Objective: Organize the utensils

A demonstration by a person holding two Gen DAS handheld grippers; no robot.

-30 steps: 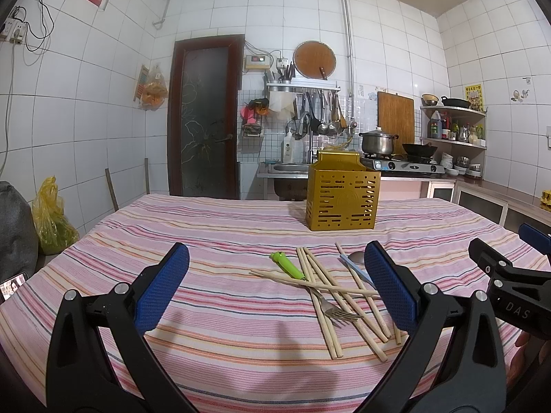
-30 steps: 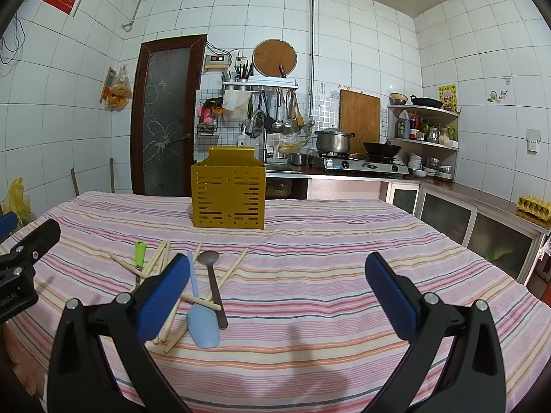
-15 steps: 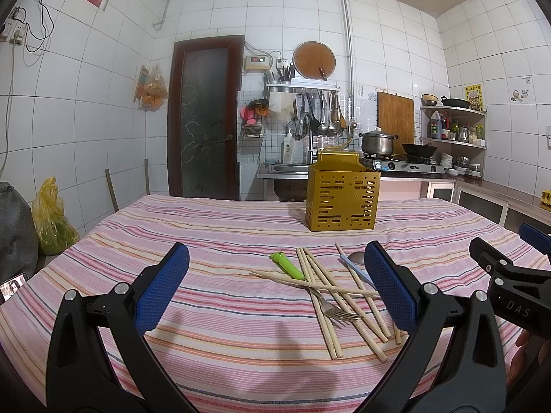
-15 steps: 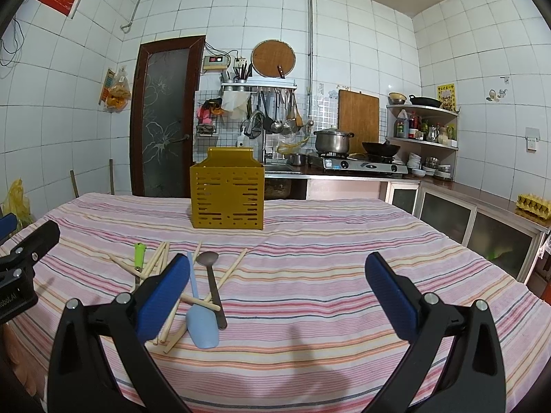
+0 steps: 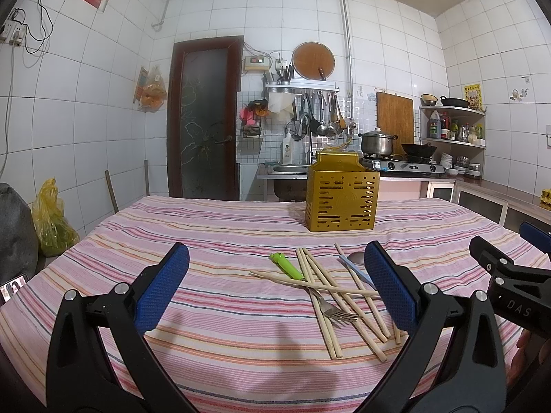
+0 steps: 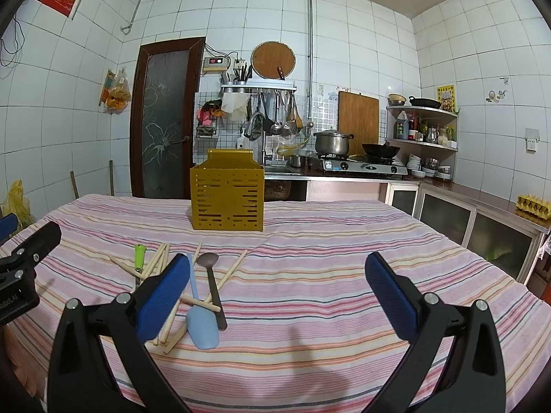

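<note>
Your left gripper (image 5: 275, 289) was wide open and held nothing. Your right gripper (image 6: 277, 292) was wide open too, and just as empty. Both hung low over the bench (image 5: 206, 227), pointing straight ahead at the far wall, side by side. In the left wrist view, the right gripper showed at the right edge of the frame, so your two hands were near each other.

The utensils lay in a loose pile in the lower middle of the left wrist view. The chopsticks (image 5: 330, 296) were crossed over each other like dropped sticks. The fork (image 5: 327, 306) with a green handle (image 5: 287, 265) lay across them, with its prongs pointing toward you. The blue spatula (image 6: 201, 323) and the dark spoon (image 6: 211, 275) lay just beside the chopsticks. One chopstick crossed over the spatula's handle.

The yellow holder (image 5: 342, 199) stood upright past the pile, in the middle of the frame. It had nothing sticking out of the top, but you could not see down inside it, so it may not have been empty. I think none of the sorting was done yet.

The pile sat between you and the holder, which made sense: you could pick a thing up and then carry it forward. The crossed sticks looked tricky, because lifting one might drag another along.
</note>
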